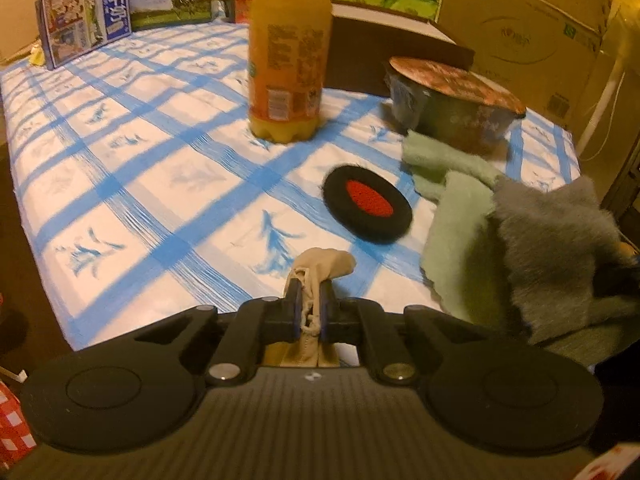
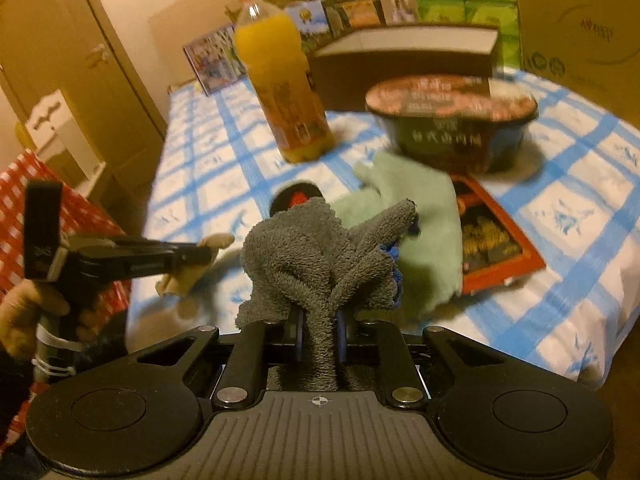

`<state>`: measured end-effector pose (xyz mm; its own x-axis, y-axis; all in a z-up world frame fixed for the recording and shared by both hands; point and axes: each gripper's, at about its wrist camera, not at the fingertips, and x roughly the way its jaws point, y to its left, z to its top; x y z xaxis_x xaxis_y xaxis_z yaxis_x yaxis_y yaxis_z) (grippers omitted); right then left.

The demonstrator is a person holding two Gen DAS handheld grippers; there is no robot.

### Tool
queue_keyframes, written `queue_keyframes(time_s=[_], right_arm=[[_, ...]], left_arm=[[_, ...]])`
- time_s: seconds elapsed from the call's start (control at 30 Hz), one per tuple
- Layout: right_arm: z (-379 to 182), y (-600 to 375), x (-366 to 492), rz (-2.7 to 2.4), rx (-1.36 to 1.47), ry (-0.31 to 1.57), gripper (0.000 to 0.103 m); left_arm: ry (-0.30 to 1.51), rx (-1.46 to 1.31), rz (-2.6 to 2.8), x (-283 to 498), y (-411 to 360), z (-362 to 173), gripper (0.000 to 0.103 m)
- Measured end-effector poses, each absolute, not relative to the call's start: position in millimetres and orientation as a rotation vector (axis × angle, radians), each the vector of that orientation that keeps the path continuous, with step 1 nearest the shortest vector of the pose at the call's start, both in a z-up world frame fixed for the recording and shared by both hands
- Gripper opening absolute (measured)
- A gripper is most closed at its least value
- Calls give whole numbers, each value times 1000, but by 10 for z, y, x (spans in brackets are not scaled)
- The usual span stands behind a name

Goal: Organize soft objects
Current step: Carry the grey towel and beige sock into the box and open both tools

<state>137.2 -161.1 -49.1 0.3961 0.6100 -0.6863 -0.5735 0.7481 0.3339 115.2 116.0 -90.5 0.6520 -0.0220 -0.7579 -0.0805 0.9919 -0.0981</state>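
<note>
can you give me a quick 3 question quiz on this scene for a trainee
1. True or false: the left gripper is shut on the beige cloth.
2. What does the right gripper hold? A) grey towel B) juice bottle C) noodle bowl
3. Fill in: the black pad on the checked tablecloth has a ___ centre.

Key: 1 true; 2 A, the grey towel; 3 red.

Black tool point(image 1: 309, 300), blue finger pads point(image 1: 297, 305), silver screws, ribbed grey housing
</note>
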Motion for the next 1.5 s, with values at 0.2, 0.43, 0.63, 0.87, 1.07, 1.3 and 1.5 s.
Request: queue_keyframes(time_s=[0.2, 0.43, 0.63, 0.87, 1.07, 1.3, 1.5], right_arm=[[-179, -1680, 1555, 747, 87, 819, 16], [178, -1809, 1916, 703, 134, 720, 16], [408, -1859, 2195, 688, 152, 651, 16], [532, -1838, 2451, 713, 172, 626, 16], [551, -1715, 2667, 737, 172, 621, 16], [578, -1523, 2968, 752, 172, 613, 16], [640, -1403, 3296, 740, 172, 588, 16]], left_arm=[[811, -113, 80, 1217, 1400, -706, 7], [740, -87, 125, 1377, 1676, -452, 7], [695, -76, 141, 1527, 1846, -291, 7], [661, -60, 146, 1757, 1992, -141, 7], [631, -48, 130, 2022, 2086, -4, 7], [593, -46, 110, 2381, 2205, 141, 7], [567, -29, 95, 2732, 2328, 272, 7]])
